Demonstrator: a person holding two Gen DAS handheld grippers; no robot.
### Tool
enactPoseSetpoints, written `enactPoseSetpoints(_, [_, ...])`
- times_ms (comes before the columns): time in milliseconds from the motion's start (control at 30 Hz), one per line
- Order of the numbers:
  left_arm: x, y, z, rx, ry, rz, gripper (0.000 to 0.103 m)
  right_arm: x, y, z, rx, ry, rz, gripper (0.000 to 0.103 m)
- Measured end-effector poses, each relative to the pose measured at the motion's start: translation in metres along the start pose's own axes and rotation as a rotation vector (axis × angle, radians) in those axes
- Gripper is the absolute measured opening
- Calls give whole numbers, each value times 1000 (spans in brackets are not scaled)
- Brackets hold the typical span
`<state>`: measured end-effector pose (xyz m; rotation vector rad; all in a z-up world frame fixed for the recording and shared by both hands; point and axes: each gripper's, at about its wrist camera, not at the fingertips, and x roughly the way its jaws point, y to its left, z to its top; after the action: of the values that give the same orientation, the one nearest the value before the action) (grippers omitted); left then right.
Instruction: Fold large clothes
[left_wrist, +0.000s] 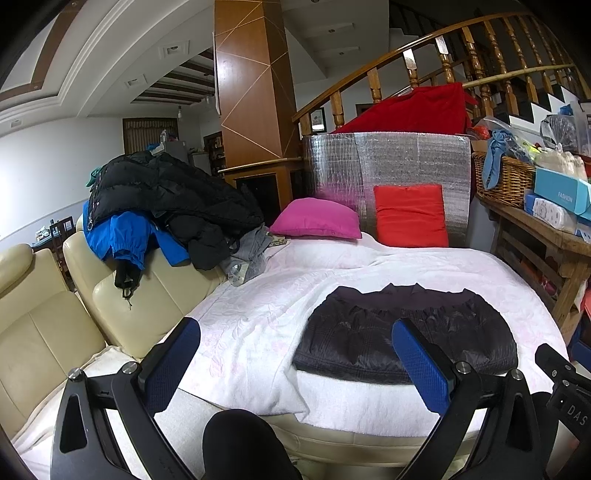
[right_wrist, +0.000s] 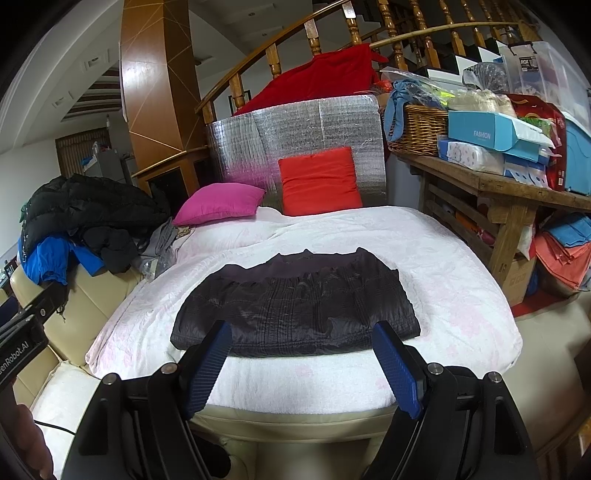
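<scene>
Both the left gripper and right gripper hang wide and empty near the folded dark quilted jacket on the white-covered bed. Best next: pinch both near corners evenly.

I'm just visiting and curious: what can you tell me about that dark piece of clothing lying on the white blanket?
The dark garment looks like a black quilted, slightly shiny padded jacket, folded into a flat, roughly rectangular bundle. A gathered, ruffled band runs across its far part, with a smoother dark edge beyond it. It lies alone on the white blanket, near its front edge. Both claws are open and hold nothing; neither touches it.
</scene>
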<state>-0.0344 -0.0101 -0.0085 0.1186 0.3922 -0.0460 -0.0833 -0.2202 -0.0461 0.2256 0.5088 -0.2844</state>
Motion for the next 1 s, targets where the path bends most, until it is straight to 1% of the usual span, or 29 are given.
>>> enactPoseSetpoints(467, [1,2,-1,2,3,-1,103,0,3,0,10,0,-7,81])
enactPoseSetpoints(833, [13,6,0,6,14,-4,103,14,10,3,-1,13,-14,81])
enactPoseSetpoints(1000, [27,7,0,-3,50,-6,103,26,14,5,-4,32,-16,81])
